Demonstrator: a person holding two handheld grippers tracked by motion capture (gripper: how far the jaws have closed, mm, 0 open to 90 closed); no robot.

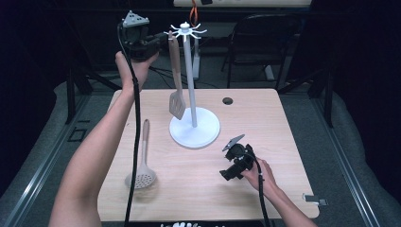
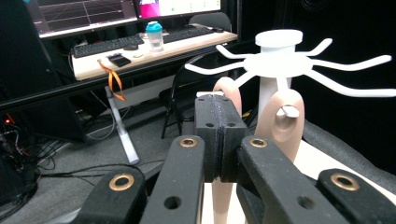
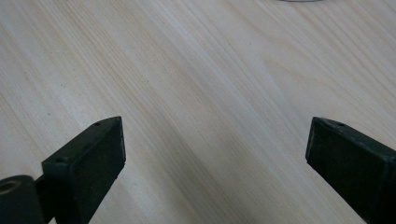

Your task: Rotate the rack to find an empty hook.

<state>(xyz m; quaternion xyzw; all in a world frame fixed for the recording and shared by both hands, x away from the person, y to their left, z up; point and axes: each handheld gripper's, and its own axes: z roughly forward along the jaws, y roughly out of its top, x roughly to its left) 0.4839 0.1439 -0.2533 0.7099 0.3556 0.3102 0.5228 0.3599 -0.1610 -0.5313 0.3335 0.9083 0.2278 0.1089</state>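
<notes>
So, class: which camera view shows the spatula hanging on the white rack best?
The high view: it shows the whole spatula, from its handle up at the rack's hooks down to the slotted blade above the base. The left gripper view gives a close look at its handle loop on a hook, with the blade unseen. The right gripper view shows bare table.

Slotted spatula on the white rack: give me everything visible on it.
The beige slotted spatula looks like matte silicone or plastic, with a long flat handle, a looped top end and a slotted blade. It hangs upright, blade down just above the round base of the white hook rack, its loop on a hook. The left gripper, jaws shut, sits at the handle top; contact is unclear.
</notes>
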